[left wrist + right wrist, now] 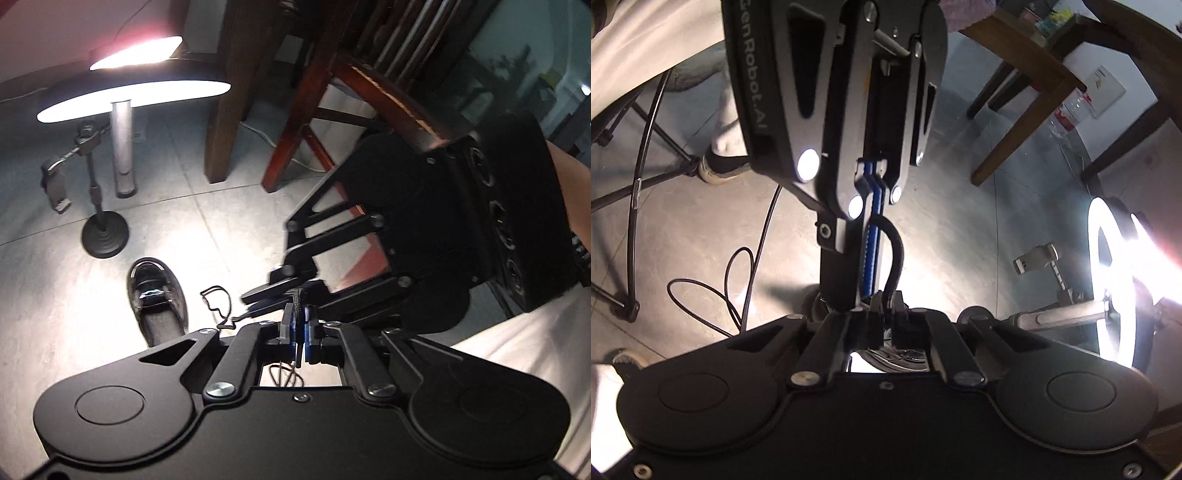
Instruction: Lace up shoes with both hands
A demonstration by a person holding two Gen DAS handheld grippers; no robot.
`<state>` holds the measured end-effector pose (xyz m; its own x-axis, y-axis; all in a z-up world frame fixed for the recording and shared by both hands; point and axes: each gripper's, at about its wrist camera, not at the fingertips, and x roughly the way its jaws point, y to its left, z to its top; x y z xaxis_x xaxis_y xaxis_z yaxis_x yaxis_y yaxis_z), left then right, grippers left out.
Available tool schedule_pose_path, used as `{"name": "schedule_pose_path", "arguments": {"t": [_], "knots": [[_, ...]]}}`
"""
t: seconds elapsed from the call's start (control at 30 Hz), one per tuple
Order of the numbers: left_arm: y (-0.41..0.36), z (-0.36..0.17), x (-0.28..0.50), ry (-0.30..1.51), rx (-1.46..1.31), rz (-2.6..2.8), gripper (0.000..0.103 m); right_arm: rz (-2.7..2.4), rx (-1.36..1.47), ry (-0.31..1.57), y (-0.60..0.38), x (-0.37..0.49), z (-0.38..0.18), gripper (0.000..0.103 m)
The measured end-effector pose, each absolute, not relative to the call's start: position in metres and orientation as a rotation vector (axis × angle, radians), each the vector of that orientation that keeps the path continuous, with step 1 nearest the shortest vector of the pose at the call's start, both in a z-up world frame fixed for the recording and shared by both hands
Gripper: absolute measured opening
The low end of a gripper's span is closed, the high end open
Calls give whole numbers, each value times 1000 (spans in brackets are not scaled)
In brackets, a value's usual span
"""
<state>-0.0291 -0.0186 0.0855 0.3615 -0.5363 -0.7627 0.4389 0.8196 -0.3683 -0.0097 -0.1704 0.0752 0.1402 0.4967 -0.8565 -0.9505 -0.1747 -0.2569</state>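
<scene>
A black shoe (157, 295) stands on the grey floor, lit by a lamp. In the left wrist view my left gripper (298, 317) is shut, its blue pads pinching a thick black braided lace (297, 295). My right gripper (249, 304) comes in from the right, just above it, jaws together; a thin loop of lace (216, 306) hangs from its tips toward the shoe. In the right wrist view my right gripper (886, 317) is shut on the black lace (895, 254), which curves up to the left gripper (866, 295) and its blue pads. The shoe (901, 358) shows only partly beneath the fingers.
A ring lamp (133, 96) and a phone-holder stand (103, 236) are behind the shoe. Wooden table and chair legs (218, 110) rise at the back. Cables (738, 280) loop on the floor, a water bottle (1067, 114) leans by a table leg, and a person's foot (716, 166) stands nearby.
</scene>
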Motion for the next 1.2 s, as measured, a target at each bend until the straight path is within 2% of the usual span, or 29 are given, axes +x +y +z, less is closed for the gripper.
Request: {"name": "schedule_pose_path", "arguments": {"t": [0.07,0.13,0.2,0.27,0.4,0.67,0.83,1.03,1.2], "knots": [[-14,83,-25,1059,-164,-599,7,1324,-1017,606,-176,-3,75,3],[-8,81,-21,1095,-242,-560,21,1192,-935,655,-180,5,75,3],[2,77,-18,1111,-355,-504,63,1087,-868,694,-181,9,77,3],[15,73,-18,1115,-494,-444,77,974,-774,743,-182,12,82,3],[31,68,-17,1072,-677,-370,77,837,-646,794,-179,6,97,3],[39,83,-17,919,-705,-327,75,798,-531,828,-154,-26,118,3],[35,86,-21,970,-739,-370,74,736,-624,749,-148,-43,113,3],[35,91,-23,951,-727,-396,76,783,-724,702,-146,-54,109,3],[31,89,-24,984,-715,-394,80,820,-911,565,-139,-80,102,3]]}}
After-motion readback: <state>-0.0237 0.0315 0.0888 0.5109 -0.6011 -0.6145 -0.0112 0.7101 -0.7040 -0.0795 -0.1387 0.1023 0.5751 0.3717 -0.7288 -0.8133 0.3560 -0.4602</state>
